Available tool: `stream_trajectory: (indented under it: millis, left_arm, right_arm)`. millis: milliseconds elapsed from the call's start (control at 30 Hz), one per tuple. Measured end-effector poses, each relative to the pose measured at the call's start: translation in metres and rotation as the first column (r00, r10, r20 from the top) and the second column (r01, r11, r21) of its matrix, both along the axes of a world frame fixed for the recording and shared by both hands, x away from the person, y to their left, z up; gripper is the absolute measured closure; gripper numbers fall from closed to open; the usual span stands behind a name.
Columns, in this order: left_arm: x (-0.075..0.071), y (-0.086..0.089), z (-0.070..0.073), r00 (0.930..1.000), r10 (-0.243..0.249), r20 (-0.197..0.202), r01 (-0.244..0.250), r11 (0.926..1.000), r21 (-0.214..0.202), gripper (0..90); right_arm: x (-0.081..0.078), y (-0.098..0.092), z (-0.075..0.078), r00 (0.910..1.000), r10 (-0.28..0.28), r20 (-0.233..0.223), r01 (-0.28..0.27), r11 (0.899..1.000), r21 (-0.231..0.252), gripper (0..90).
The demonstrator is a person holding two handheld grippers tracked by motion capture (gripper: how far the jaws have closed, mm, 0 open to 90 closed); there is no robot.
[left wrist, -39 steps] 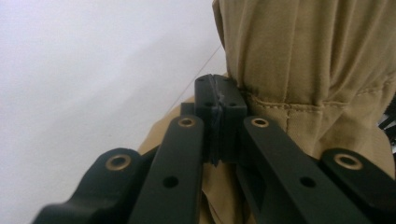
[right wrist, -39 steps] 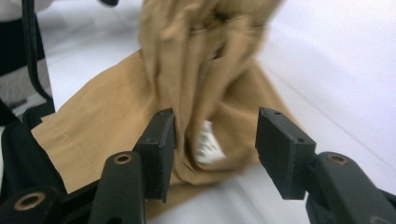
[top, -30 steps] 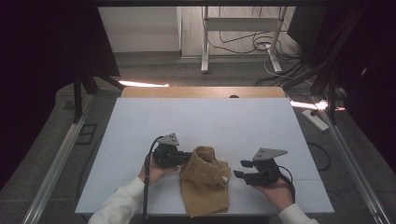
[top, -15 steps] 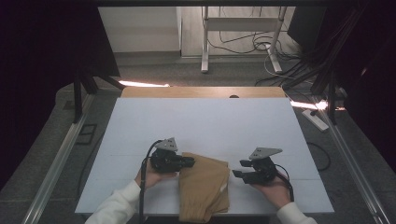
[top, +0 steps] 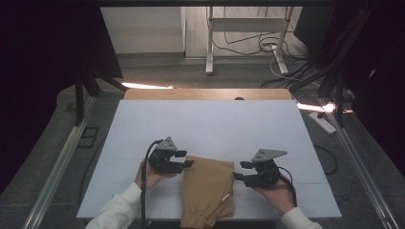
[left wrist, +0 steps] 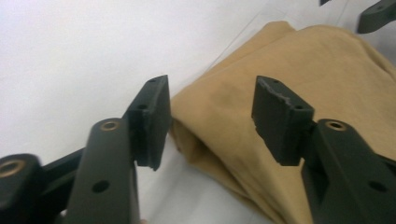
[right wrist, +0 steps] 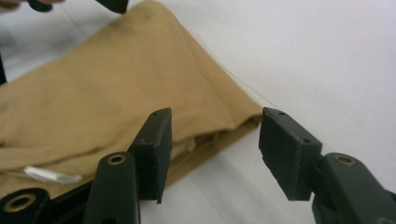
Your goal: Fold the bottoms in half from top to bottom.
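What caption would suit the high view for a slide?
A person's two open claws, left claw and right claw, flank a folded tan garment on a white table.

My left gripper (top: 184,159) has just opened, letting go of the tan cloth (top: 207,191), which was bunched up and now lies spread flat on the tabletop (top: 210,124).

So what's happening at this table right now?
A person is folding a tan cloth garment on the white table, with a hand-held gripper in each hand. The left hand-held gripper has just been opening and has nothing between its jaws, at the garment's far left corner. The right hand-held gripper waits open by the right edge.
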State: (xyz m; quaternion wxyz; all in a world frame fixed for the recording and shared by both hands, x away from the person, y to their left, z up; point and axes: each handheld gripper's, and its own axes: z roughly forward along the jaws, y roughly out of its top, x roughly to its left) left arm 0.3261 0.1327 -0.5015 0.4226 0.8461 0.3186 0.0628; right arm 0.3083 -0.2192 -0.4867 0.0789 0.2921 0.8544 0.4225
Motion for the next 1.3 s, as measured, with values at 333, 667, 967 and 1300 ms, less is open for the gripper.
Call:
stream_trajectory:
  millis: [333,667,967,1300]
  left_arm:
    - [0.002,0.004,-0.002,0.9998,0.017,-0.007,-0.017,0.9998,0.013,40.1]
    - [0.001,0.0,-0.003,1.0,0.004,0.0,-0.004,0.9993,0.036,39.4]
    - [0.001,0.001,-0.002,0.9999,0.009,0.008,-0.009,0.9993,0.035,39.3]
    - [0.001,0.003,0.0,0.9998,0.013,0.015,-0.014,0.9996,0.023,39.0]
  right_arm:
    - [0.013,0.026,-0.006,0.9961,0.047,-0.074,-0.05,0.998,-0.04,41.9]
    - [0.015,0.045,-0.025,0.9862,0.059,-0.154,-0.083,0.985,-0.153,60.0]
    - [0.009,0.045,-0.015,0.9918,0.086,-0.095,-0.1,0.982,-0.158,83.6]
    - [0.023,0.042,0.01,0.9982,0.054,0.025,-0.05,0.99,-0.133,83.9]
